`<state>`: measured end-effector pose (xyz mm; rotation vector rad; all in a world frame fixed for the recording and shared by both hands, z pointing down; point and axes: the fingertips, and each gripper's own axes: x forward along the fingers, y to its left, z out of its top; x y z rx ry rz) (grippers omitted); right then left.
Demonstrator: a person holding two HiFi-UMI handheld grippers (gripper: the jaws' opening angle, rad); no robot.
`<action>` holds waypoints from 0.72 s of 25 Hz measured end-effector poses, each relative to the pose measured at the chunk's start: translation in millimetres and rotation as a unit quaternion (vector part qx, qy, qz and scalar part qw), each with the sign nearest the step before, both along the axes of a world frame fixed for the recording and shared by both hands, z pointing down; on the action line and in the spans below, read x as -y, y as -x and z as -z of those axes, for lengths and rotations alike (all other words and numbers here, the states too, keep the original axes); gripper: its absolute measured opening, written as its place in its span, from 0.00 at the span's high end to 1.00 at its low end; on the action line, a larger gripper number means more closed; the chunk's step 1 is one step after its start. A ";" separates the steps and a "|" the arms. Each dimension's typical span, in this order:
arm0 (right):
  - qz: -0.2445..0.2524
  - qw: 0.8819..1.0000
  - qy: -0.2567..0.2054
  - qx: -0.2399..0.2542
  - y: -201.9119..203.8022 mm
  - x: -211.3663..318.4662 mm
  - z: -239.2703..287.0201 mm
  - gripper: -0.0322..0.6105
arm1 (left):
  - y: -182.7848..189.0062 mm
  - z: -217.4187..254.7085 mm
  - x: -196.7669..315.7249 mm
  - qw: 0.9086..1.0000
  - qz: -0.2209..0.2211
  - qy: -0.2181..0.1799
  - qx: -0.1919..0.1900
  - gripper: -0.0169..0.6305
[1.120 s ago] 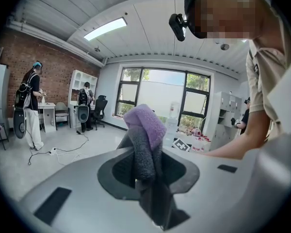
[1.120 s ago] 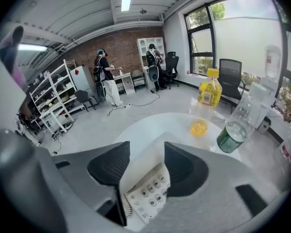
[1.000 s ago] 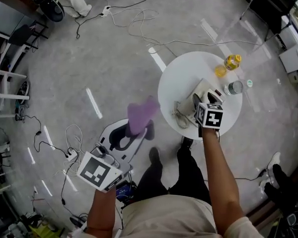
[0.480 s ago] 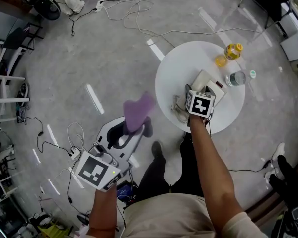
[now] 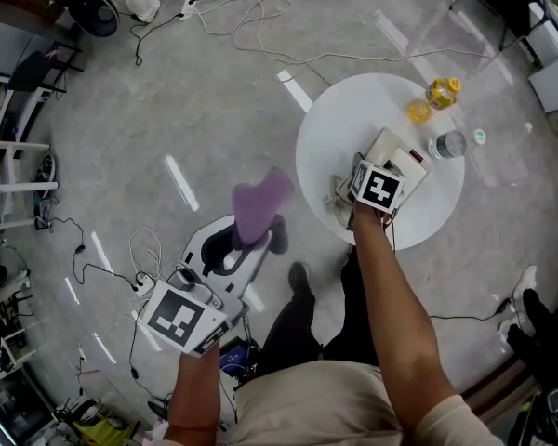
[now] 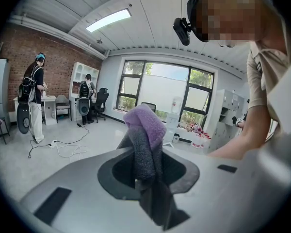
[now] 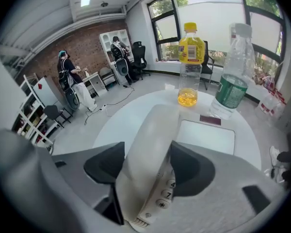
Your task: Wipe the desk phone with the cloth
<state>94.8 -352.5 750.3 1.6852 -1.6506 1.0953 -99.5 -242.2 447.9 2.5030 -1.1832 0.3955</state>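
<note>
Head view alone shows how far apart my two tools are: my left gripper hangs over the grey polished floor, well away from the round white table, while my right gripper is on the cream desk phone near the table's front edge, with a tangled coil cord beside it. Left gripper view shows what that view blurs. My left jaws are clamped on the cloth, a soft, fuzzy fabric, purple on the folded top and grey where it is pinched, standing up in a limp peak. Right gripper view shows the smooth plastic handset between my right jaws, which are closing, with both pads against its sides. Below it a strip of keypad peeks out, its round keys reading 4, 7 and *. Beyond the phone's flat pale body stand a yellow-labelled bottle with a little amber liquid left and a clear ribbed bottle with a green label. The print on both labels is too small to read.
</note>
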 end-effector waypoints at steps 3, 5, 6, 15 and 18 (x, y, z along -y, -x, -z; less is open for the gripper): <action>-0.024 0.998 -0.006 0.056 -1.1 -3.1 2.2 0.55 | 2.0 2.5 0.2 1.000 0.000 -0.002 -0.001 0.83; -0.034 0.994 -0.015 0.105 -1.1 -4.9 4.4 0.57 | 3.3 2.3 0.5 1.000 0.000 -0.003 -0.002 0.83; -0.038 0.990 -0.021 0.133 -1.5 -5.7 5.1 0.58 | 2.9 1.2 1.4 1.000 -0.001 -0.003 -0.003 0.83; -0.014 0.914 -0.108 0.391 -5.3 -19.9 57.1 0.60 | -22.9 -13.9 18.7 0.999 -0.026 0.017 -0.030 0.83; 0.047 0.871 -0.148 0.466 0.8 -30.7 97.9 0.60 | -41.0 -24.4 25.4 0.997 -0.046 0.030 -0.056 0.83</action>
